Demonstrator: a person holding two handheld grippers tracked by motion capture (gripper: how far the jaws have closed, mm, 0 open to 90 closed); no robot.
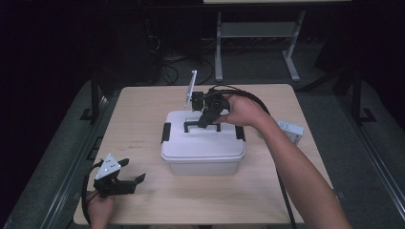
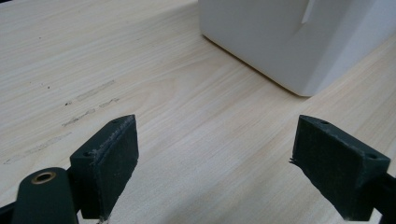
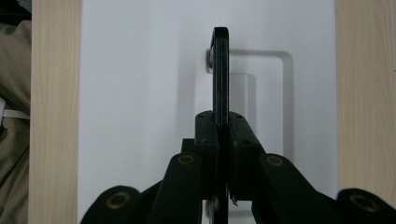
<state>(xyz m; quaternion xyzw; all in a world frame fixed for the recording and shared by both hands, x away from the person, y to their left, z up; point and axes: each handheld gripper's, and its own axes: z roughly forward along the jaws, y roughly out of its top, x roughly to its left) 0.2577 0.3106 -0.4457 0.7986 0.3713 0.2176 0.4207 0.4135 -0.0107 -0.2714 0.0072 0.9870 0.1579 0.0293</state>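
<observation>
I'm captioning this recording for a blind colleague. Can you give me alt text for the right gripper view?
The right gripper is shut on the raised black handle of a white box lid, seen from straight above. Strips of the wooden table show on both sides of the lid, with beige cloth at the far left edge.

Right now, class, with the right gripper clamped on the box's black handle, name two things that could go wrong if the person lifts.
1. The right gripper pinches only the thin black handle, edge-on; under load it might slip or twist out of the jaws.
2. The left gripper hangs open near the table's front corner, apart from the white box, so nothing steadies it; a one-sided pull could tip or swing it.
</observation>
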